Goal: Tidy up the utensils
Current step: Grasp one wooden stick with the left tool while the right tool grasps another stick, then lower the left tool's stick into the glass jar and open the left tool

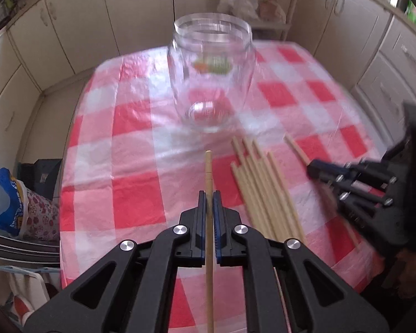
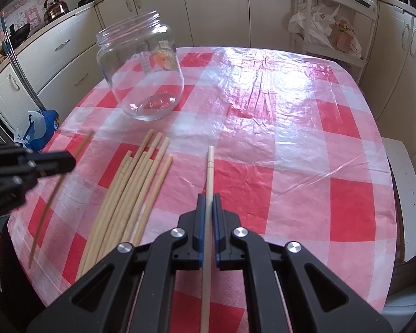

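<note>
An empty clear glass jar (image 1: 211, 75) stands upright on the red-and-white checked tablecloth (image 1: 136, 194); it also shows in the right wrist view (image 2: 141, 69). Several wooden chopsticks (image 1: 263, 191) lie in a bundle on the cloth, also seen in the right wrist view (image 2: 133, 191). My left gripper (image 1: 208, 194) is shut on one chopstick (image 1: 208, 172), which points toward the jar. My right gripper (image 2: 208, 197) is shut on another chopstick (image 2: 210, 166) and hovers to the right of the bundle. Each gripper shows at the edge of the other's view: the right one (image 1: 316, 170), the left one (image 2: 66, 161).
Cream kitchen cabinets (image 2: 216, 8) surround the round table. A white rack with plastic bags (image 2: 330, 27) stands behind it. A blue bag (image 2: 41, 125) lies on the floor to the left. A kettle (image 2: 55, 8) sits on the counter.
</note>
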{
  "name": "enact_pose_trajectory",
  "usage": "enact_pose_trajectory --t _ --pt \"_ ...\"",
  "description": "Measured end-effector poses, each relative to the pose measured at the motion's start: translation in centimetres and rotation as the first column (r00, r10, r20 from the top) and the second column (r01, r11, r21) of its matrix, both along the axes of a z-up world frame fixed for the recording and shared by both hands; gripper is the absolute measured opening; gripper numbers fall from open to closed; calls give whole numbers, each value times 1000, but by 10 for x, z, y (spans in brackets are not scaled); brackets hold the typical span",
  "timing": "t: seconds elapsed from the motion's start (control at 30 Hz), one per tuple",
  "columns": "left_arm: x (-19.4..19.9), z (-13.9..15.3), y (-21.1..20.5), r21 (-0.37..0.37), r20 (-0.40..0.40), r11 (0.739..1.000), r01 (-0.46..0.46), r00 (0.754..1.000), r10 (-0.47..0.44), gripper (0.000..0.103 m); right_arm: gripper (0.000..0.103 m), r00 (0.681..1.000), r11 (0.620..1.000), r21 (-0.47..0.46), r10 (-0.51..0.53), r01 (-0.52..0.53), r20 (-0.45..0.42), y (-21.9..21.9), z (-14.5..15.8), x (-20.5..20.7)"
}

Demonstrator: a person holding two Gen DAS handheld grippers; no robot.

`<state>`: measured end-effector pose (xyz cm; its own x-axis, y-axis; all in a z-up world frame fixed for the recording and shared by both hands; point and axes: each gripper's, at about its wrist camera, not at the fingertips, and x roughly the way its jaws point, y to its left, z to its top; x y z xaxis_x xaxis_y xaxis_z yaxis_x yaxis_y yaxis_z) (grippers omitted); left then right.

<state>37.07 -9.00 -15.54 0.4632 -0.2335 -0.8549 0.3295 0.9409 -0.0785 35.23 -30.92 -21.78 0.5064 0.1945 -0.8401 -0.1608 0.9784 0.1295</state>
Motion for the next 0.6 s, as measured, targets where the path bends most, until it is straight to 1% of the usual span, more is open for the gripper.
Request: enact_pose_trajectory --t 0.03,0.1,0.13,0.17,0.23,0.3,0.37,0.47,0.5,0.6 --pt "0 18 5 -63 58 998 -7 998 10 5 6 1000 1000 8 -5 5 0 -1 0 0" --pt "2 55 11 -174 193 985 -6 980 40 5 6 1000 1000 19 -12 12 2 -2 0 0" --pt "5 72 12 -225 256 974 -3 965 63 5 6 1000 1000 18 -12 12 3 -3 0 0" --pt "8 88 15 -275 319 961 1 944 90 5 6 1000 1000 18 -13 13 5 -3 0 0" --pt "18 110 17 -338 415 941 1 898 148 5 6 1000 1000 18 -13 13 8 -2 0 0" --pt "28 126 16 -372 497 928 -7 843 206 5 6 1000 1000 20 -15 14 8 -2 -1 0" --pt "35 139 10 -381 579 924 -19 774 255 5 6 1000 1000 21 -16 16 10 -2 -1 0" --pt "46 151 0 -393 660 918 -47 681 317 5 6 1000 1000 23 -19 18 14 -2 -1 0" --pt "53 151 -5 -392 680 918 -56 654 331 5 6 1000 1000 24 -20 19 16 -2 -1 -1" --pt "65 148 -16 -391 710 917 -80 608 356 5 6 1000 999 27 -21 20 19 -2 -1 0"
